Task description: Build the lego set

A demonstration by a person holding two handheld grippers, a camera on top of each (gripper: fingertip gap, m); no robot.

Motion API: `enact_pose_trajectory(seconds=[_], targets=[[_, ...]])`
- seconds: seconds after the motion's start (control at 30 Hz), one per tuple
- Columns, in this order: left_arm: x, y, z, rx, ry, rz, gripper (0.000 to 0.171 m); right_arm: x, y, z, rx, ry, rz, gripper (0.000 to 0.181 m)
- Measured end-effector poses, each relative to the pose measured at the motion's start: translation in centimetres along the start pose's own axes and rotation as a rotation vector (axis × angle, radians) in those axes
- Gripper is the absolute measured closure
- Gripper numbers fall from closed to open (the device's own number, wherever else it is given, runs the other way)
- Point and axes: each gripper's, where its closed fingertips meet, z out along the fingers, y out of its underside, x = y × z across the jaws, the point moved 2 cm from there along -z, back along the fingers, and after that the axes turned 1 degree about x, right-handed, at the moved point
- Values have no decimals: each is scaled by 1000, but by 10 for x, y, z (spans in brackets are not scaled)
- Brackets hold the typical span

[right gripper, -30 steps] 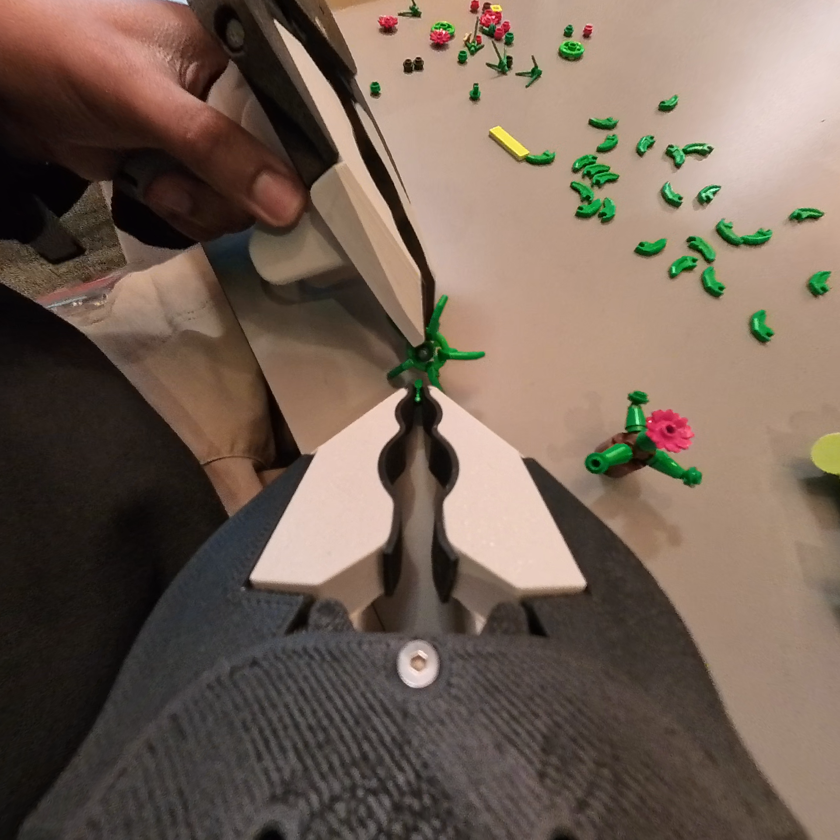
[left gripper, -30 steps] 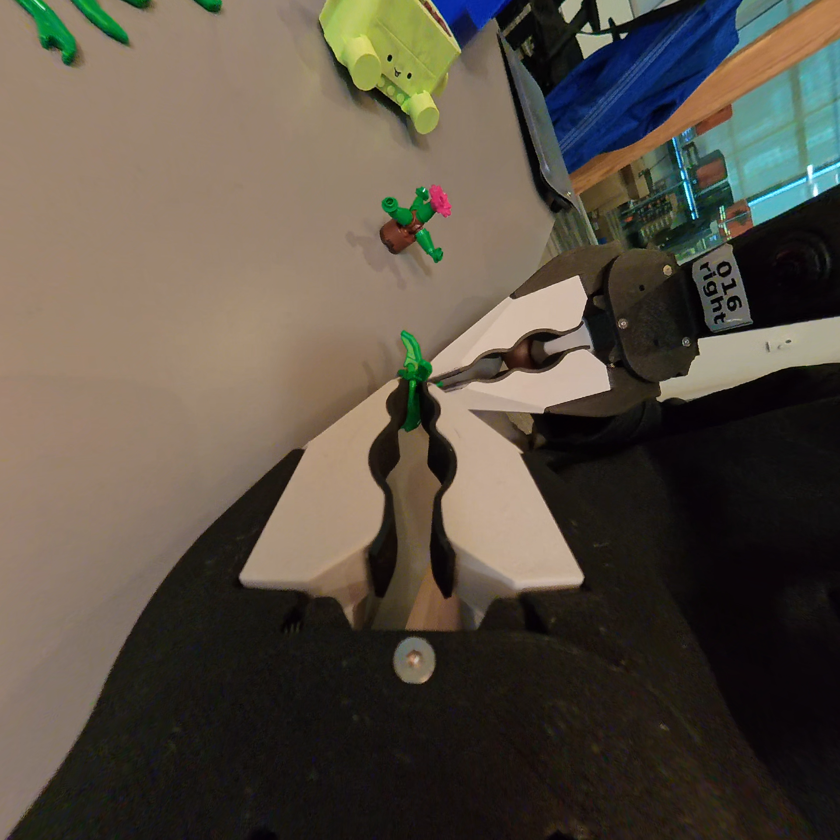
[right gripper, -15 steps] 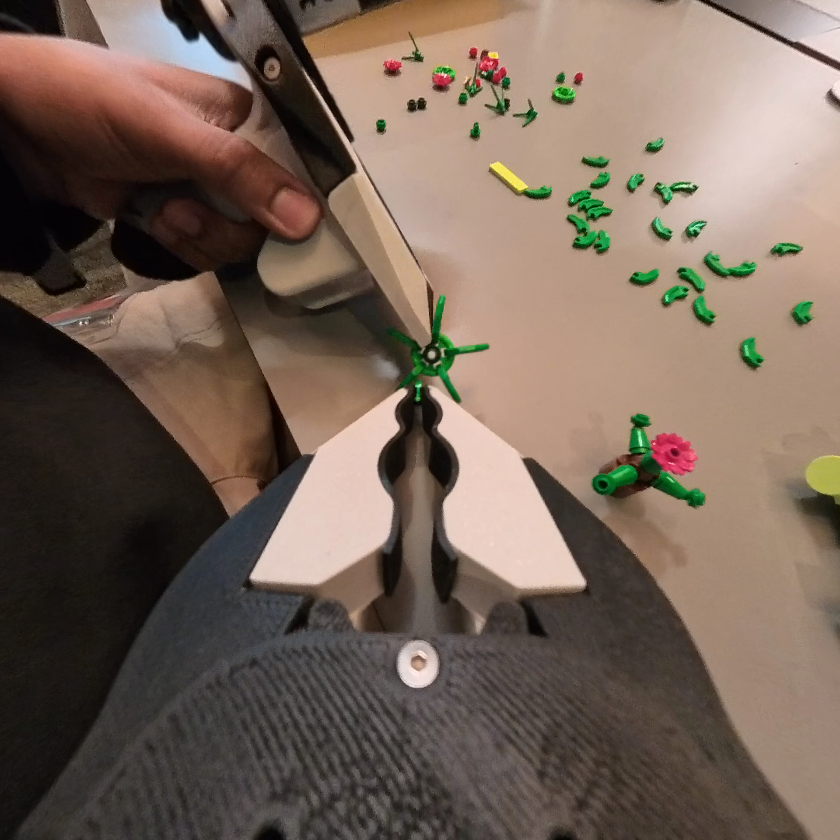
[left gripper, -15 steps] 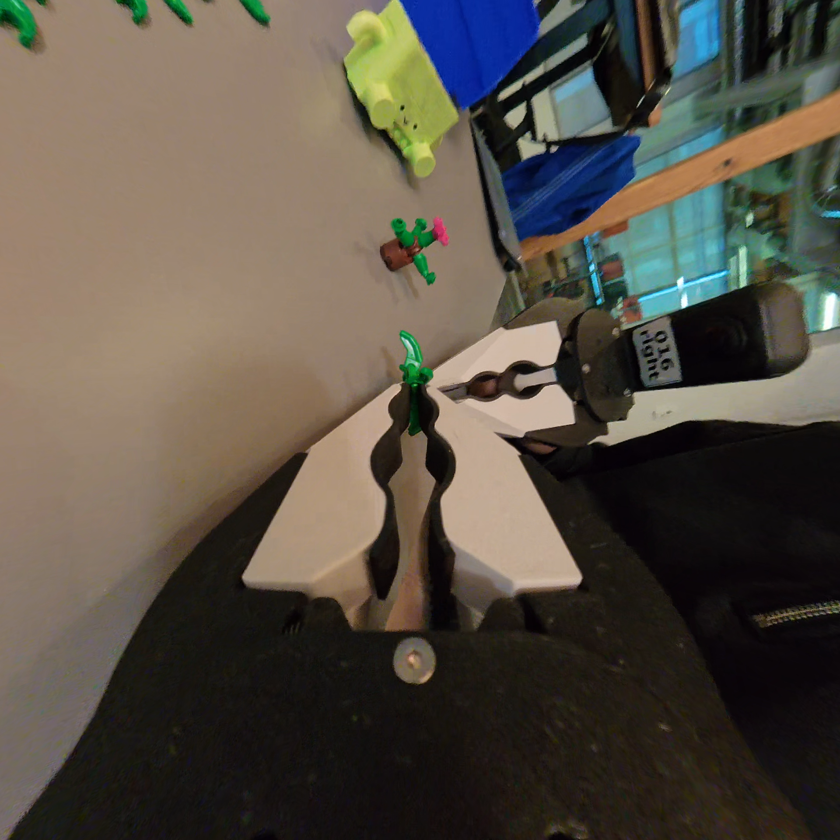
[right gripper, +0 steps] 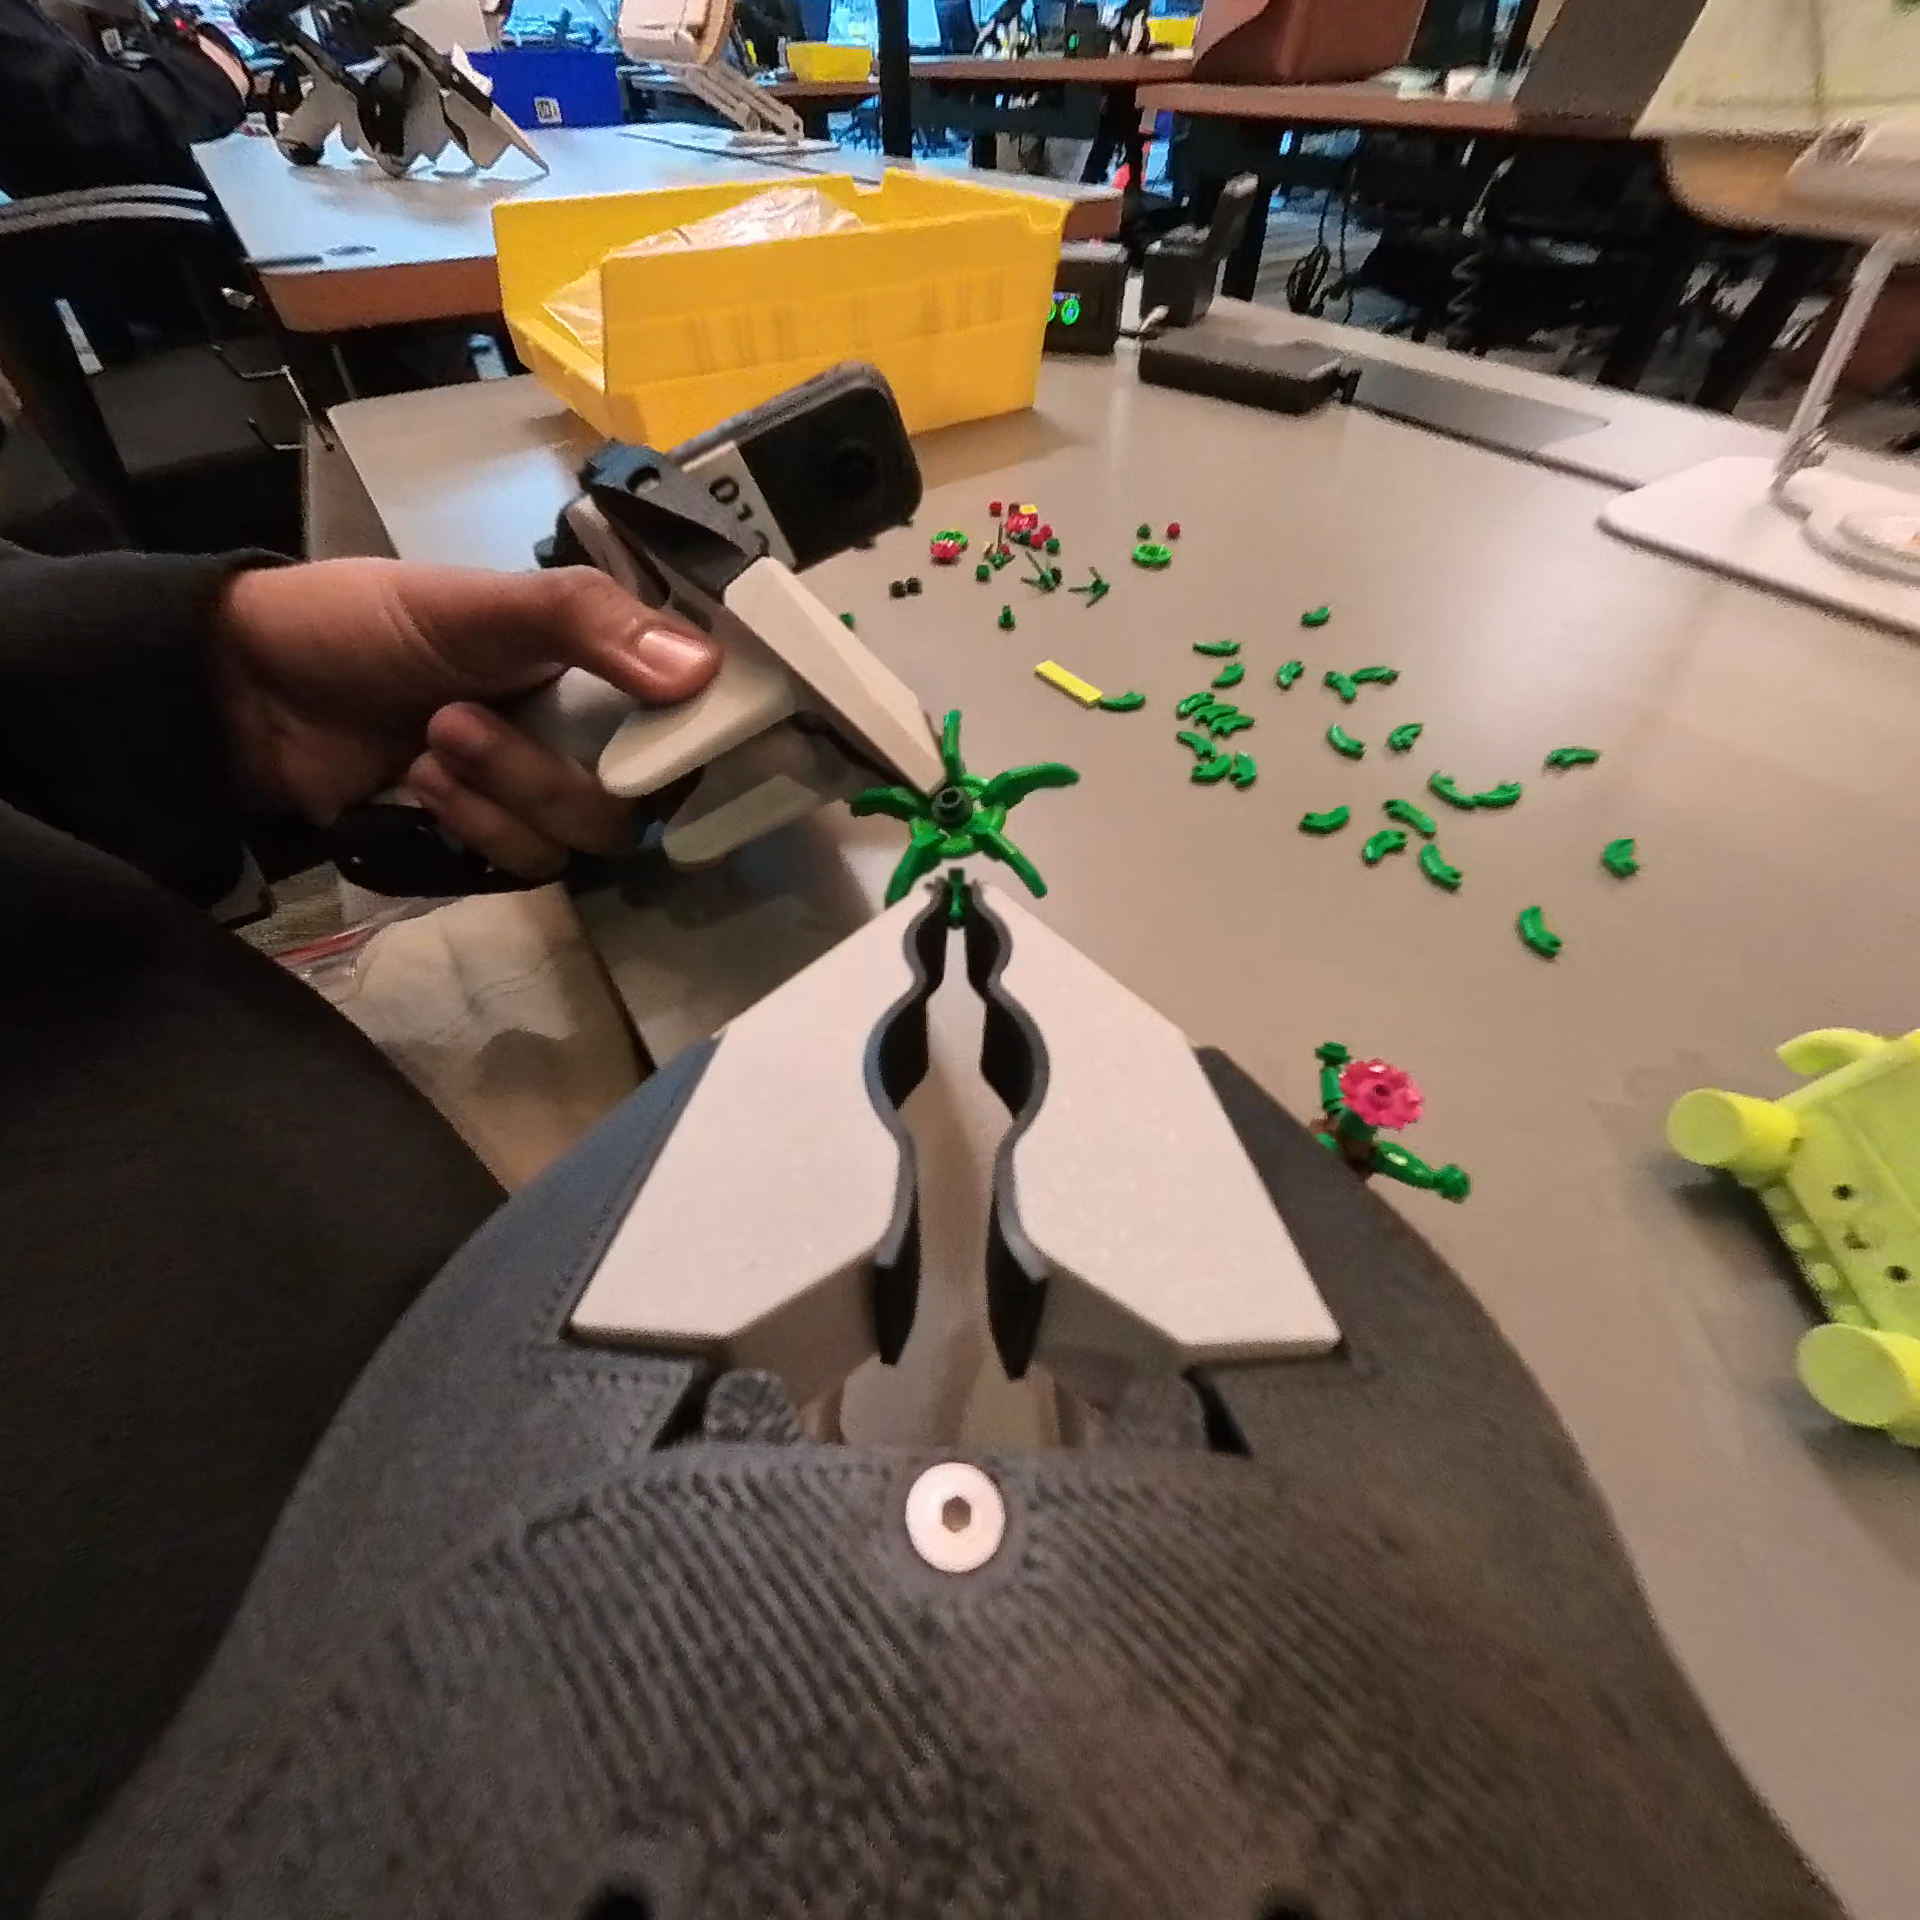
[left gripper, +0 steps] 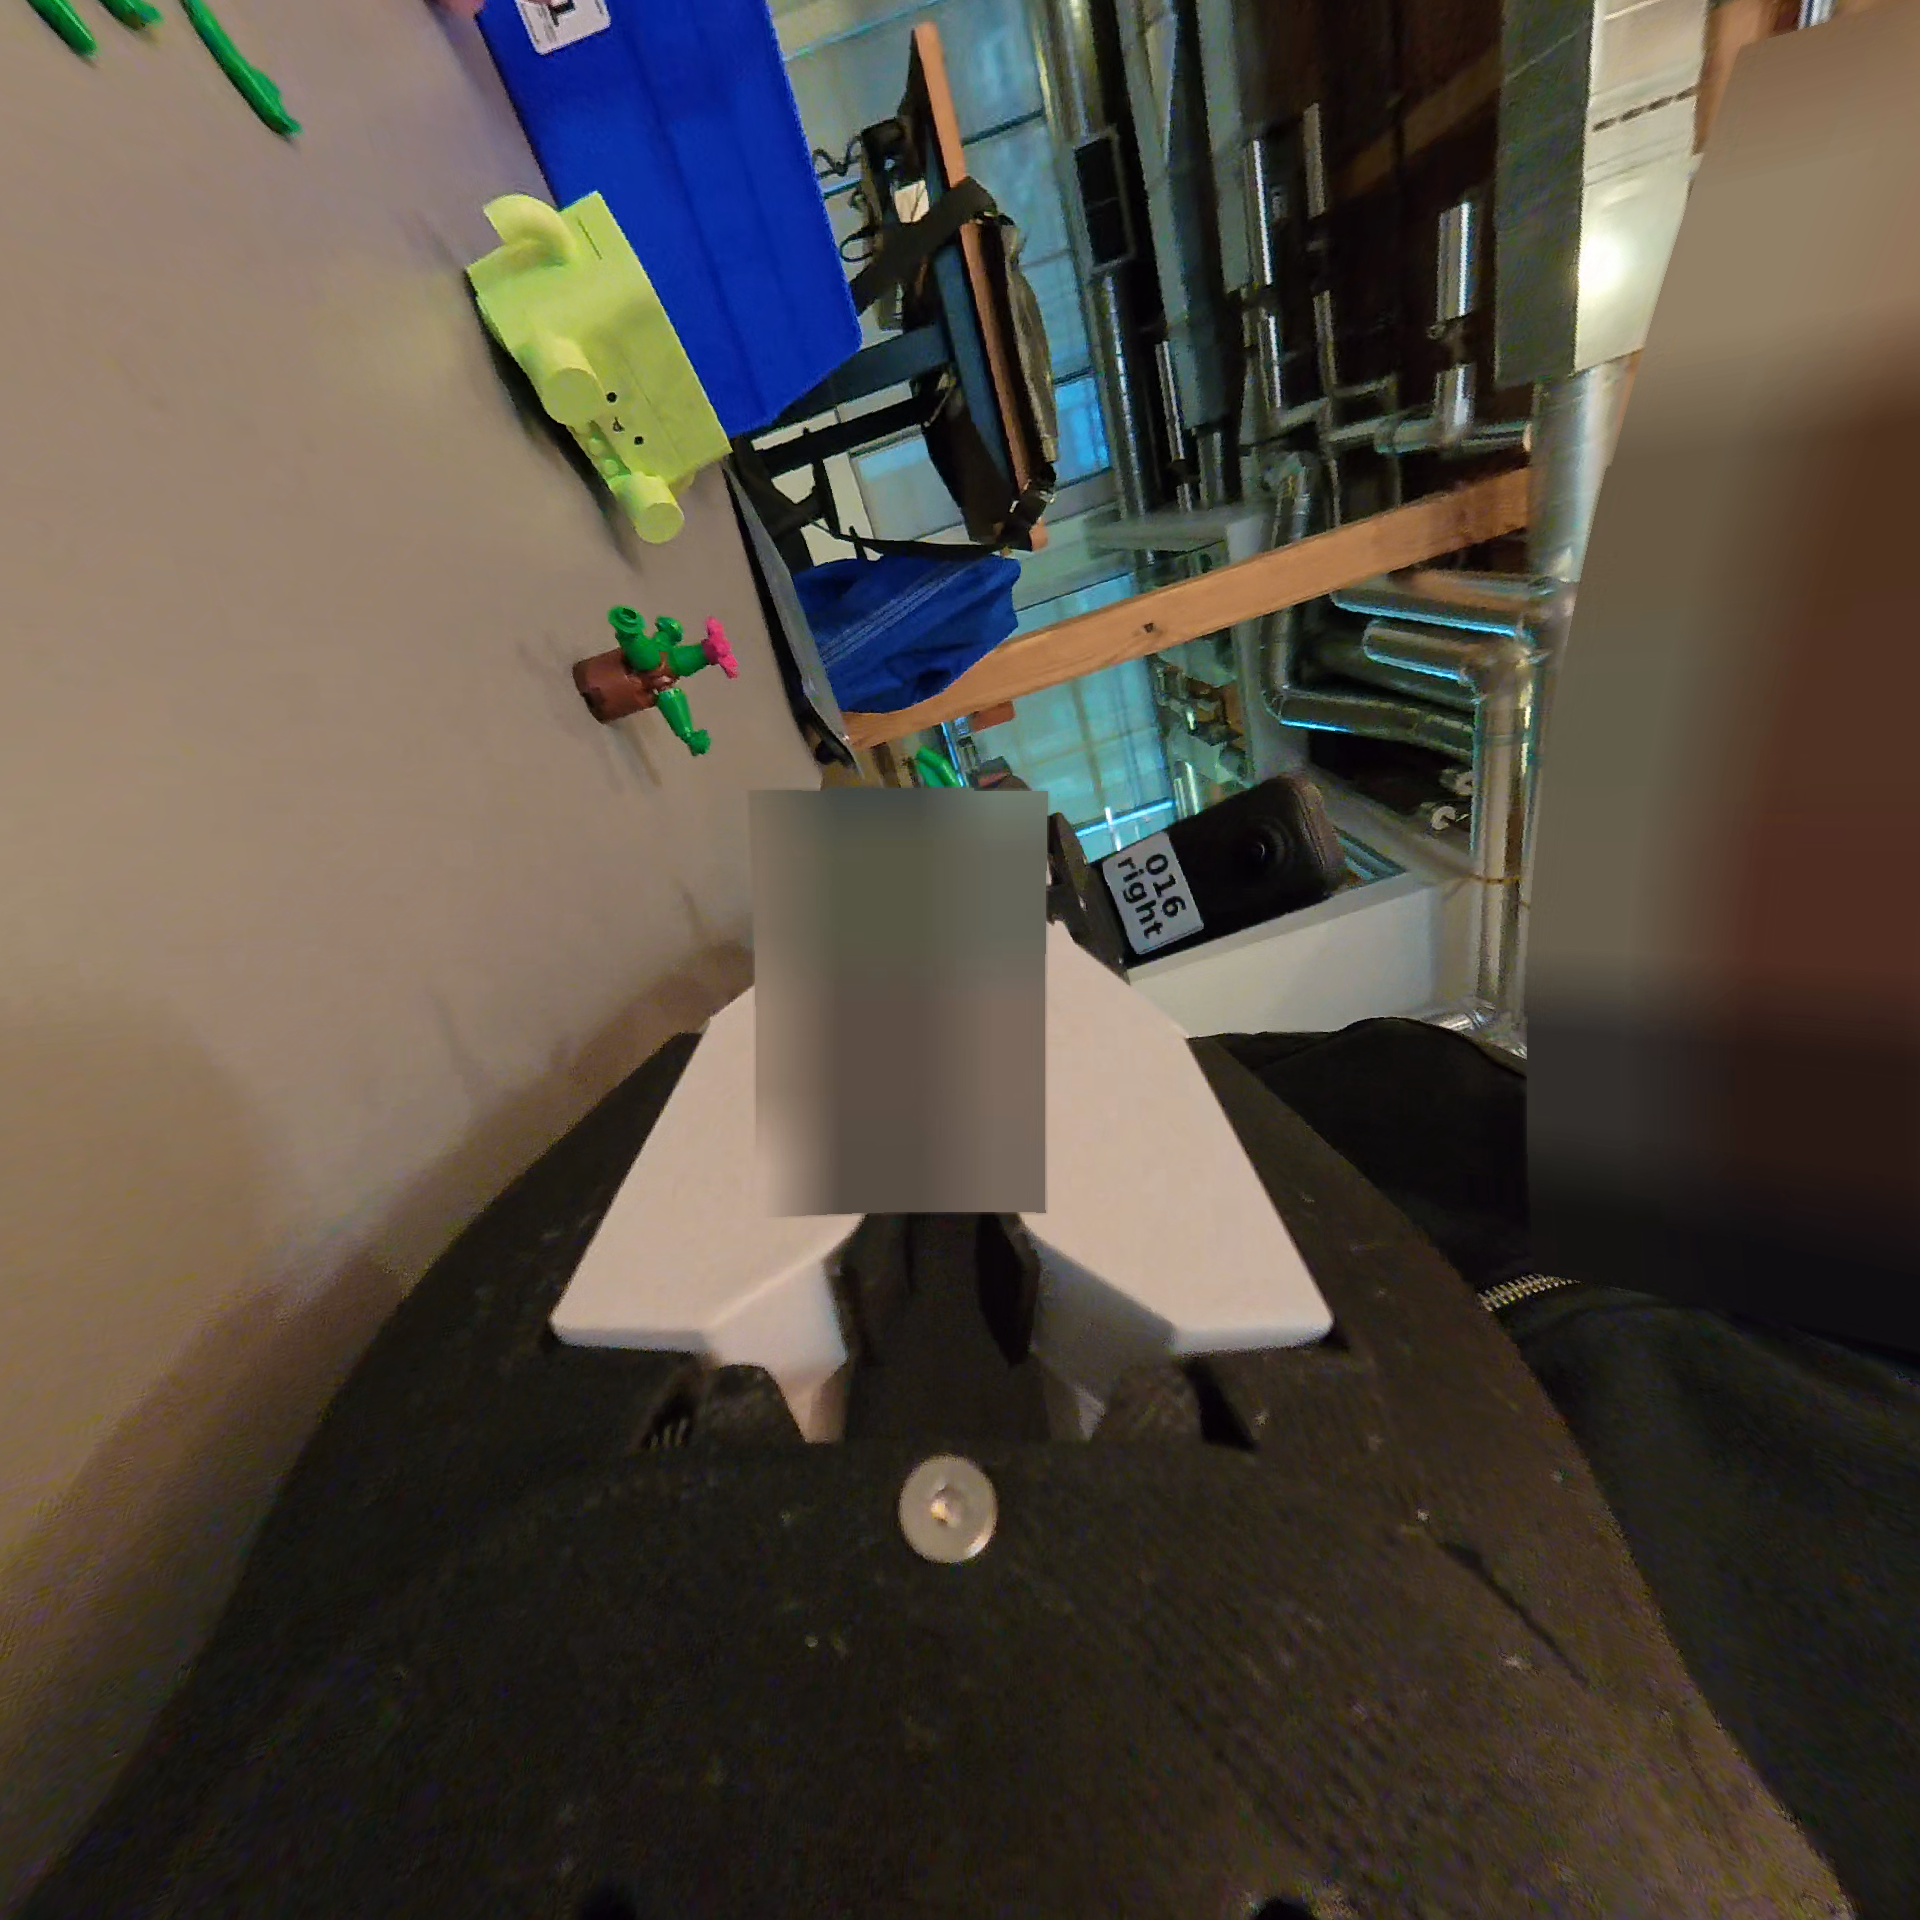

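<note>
In the right wrist view my right gripper (right gripper: 954, 906) is shut on a small green stem piece (right gripper: 954, 891) that pokes out at its tips. Just beyond it, my left gripper (right gripper: 932, 771), held by a hand (right gripper: 416, 686), is shut on a green leaf whorl (right gripper: 961, 816) with several curved leaves. The stem tip sits just below the whorl's dark centre, a small gap apart. In the left wrist view a blurred patch hides my left fingertips; only the white fingers (left gripper: 675, 1195) show, with the right gripper's body (left gripper: 1226, 873) beyond.
On the grey table (right gripper: 1558, 582) lie many loose green curved pieces (right gripper: 1382, 790), small red and green bits (right gripper: 1029, 540), a yellow plate (right gripper: 1068, 683), a small plant with a pink flower (right gripper: 1377, 1117) and a lime-green pot (right gripper: 1829, 1195). A yellow bin (right gripper: 779, 301) stands behind. Left and right tips are no more than a few centimetres apart.
Both grippers have lifted and tilted up, so the room behind the table now shows. Each keeps its piece. The whorl has turned to face the stem more squarely.
</note>
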Motion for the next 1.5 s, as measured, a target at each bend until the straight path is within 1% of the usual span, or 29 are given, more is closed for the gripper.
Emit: enact_pose_trajectory(seconds=[0.07, 0.1, 0.2, 0.3, 0.6, 0.9, 1.23, 1.5], targets=[[1, 0, 1, -4, 12, -7, 169, 3, -4, -1, 2, 28, -59, 180], [1, 1, 1, -5, 16, -12, 169, 3, -2, 0, -21, 27, -83, 180], [0, 1, 1, -6, 10, -20, 169, 1, -1, 1, -28, 23, -103, 180], [0, -2, -1, 18, 11, -21, 169, 2, -4, -2, 2, 31, -98, 180], [-1, -1, 0, 10, 4, -31, 169, 2, -6, -4, 17, 20, -88, 180], [-3, 8, -1, -48, -8, -69, 170, -4, -2, -7, 2, -24, -136, 180], [-7, 15, -3, -73, -20, -113, 168, -10, 2, -8, -25, -82, -144, 181], [-5, 18, -2, -64, 25, -151, 168, -10, 0, -10, -8, -111, -109, 181]])
